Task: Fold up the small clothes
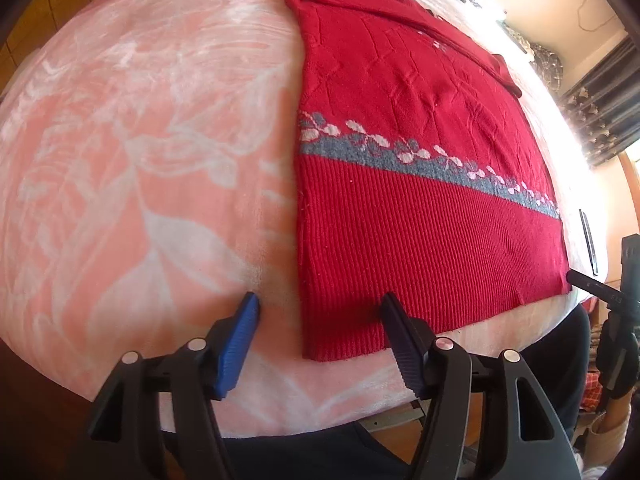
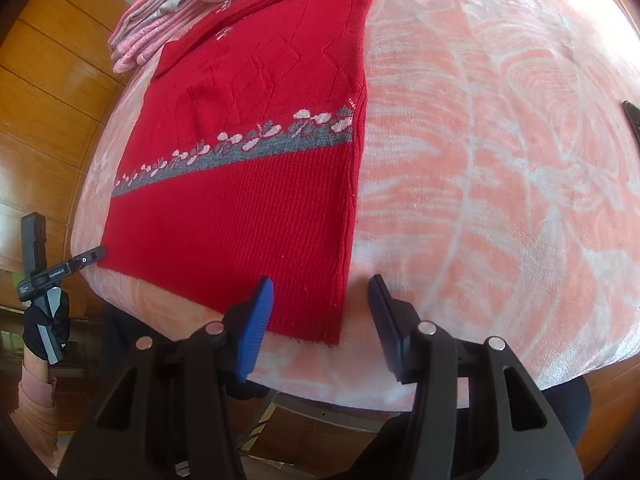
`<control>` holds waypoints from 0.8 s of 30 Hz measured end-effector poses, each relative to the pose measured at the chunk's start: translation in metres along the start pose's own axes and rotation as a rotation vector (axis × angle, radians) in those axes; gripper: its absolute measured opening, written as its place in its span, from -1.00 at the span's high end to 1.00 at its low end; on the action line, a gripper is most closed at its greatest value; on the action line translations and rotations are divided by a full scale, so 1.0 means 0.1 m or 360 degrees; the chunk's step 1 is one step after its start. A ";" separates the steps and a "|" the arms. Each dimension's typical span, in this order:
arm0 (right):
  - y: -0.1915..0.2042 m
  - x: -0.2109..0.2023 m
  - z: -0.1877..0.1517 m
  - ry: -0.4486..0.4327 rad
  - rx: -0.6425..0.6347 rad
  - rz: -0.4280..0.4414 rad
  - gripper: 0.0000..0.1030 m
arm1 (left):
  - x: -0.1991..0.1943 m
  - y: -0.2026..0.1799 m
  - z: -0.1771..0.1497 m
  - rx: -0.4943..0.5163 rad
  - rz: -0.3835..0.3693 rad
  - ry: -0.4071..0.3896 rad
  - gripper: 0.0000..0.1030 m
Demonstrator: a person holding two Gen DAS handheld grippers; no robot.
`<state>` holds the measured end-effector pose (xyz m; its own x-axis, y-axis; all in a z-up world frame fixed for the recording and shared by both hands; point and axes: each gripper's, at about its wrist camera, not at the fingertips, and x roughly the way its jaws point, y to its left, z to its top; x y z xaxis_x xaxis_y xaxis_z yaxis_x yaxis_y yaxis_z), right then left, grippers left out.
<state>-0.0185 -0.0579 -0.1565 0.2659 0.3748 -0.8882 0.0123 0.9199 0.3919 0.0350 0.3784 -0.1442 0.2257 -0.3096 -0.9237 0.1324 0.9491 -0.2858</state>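
A red knitted sweater (image 1: 420,208) with a grey and white flower band lies flat on a pink patterned blanket (image 1: 140,160), sleeves folded in. My left gripper (image 1: 320,304) is open above the hem's near left corner, one finger on either side of the sweater's left edge. In the right wrist view the same sweater (image 2: 240,208) fills the left half. There my right gripper (image 2: 322,286) is open astride the hem's near right corner. The right gripper (image 1: 592,286) also shows at the far right of the left view, and the left gripper (image 2: 76,262) at the left edge of the right view.
A pile of folded pink clothes (image 2: 172,4) lies beyond the sweater's collar. A dark flat phone-like object (image 2: 634,120) rests on the blanket to the right. Wood panelling (image 2: 48,100) stands behind the bed on the left. The blanket's front edge (image 2: 360,384) is just under the grippers.
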 end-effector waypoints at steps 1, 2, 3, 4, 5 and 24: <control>0.00 0.01 0.00 0.0005 -0.0006 0.0003 0.01 | 0.01 0.01 0.00 -0.0015 -0.0016 -0.0001 -0.30; 0.00 0.03 0.00 0.0011 -0.0005 0.0009 -0.02 | 0.02 0.03 0.00 -0.0032 -0.0033 0.0000 -0.32; -0.01 0.06 0.01 0.0017 0.0001 0.0016 -0.03 | 0.04 0.03 0.01 -0.0045 -0.0040 0.0003 -0.35; 0.00 0.08 0.02 0.0021 0.0005 0.0019 -0.05 | 0.05 0.03 0.02 -0.0057 -0.0043 0.0006 -0.36; 0.00 0.11 0.02 0.0020 0.0004 0.0022 -0.07 | 0.07 0.03 0.02 -0.0067 -0.0048 0.0006 -0.39; 0.05 0.09 0.03 0.0015 -0.0024 0.0163 0.11 | 0.06 0.08 -0.04 -0.0293 -0.0278 0.0026 0.65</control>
<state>-0.0136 -0.0506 -0.1621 0.2561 0.4682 -0.8457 -0.0290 0.8782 0.4774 0.0337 0.3849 -0.1529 0.1989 -0.4702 -0.8598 -0.0104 0.8763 -0.4816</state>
